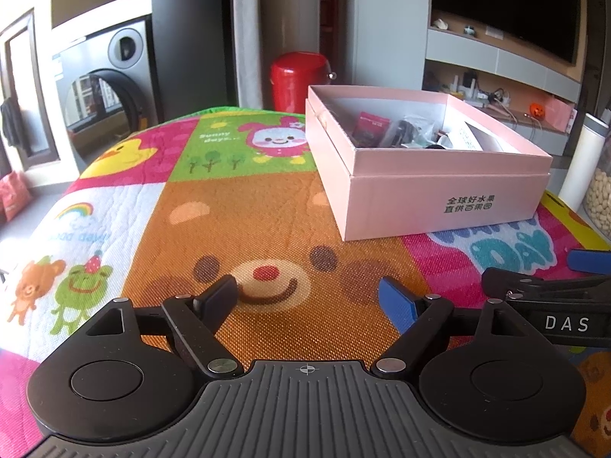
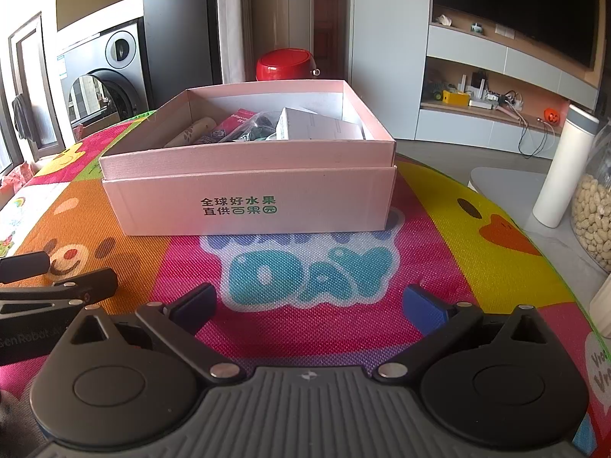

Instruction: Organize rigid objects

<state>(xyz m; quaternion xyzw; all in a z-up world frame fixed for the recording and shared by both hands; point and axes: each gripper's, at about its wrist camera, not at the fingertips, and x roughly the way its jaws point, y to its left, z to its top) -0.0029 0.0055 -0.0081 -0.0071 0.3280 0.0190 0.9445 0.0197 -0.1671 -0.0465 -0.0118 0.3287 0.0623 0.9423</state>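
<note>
Pink cardboard box w/ green printed characters on its front (image 2: 248, 194) sits open-topped on the table, on a colourful cartoon-print mat (image 2: 305, 274); its upper pink section looks nested into a slightly wider lower one. Inside, per right wrist view: a white rectangular carton (image 2: 317, 126) at right, a magenta printed packet (image 2: 233, 122) mid-left, a tan wooden rod-shaped piece (image 2: 191, 133) leaning along the left wall, plus dark items in clear plastic wrap (image 2: 259, 128) betw. them – too jumbled to ID.

Left wrist view sees the same box (image 1: 420, 198) from its left corner, off to the right of the mat's brown bear face (image 1: 263, 278); contents only partly visible there: the packet (image 1: 370, 126), the wrapped dark stuff (image 1: 412, 129), white carton's top (image 1: 477, 137). Rod is not seen from this side.

Right view only: clear glass jar of pale nuts (image 2: 595, 217) and tall white cylinder bottle w/ grey cap (image 2: 565, 168) at table's right edge, off the mat, well apart from box.

Left hand-held gripper (image 1: 313, 297): fingers wide apart, nothing betw. them, low over the bear face. Right hand-held gripper (image 2: 309, 305): also spread apart, empty, over the "DAY" lettering, just in front of the box, not touching it. Each shows at the other's frame edge, side by side.
</note>
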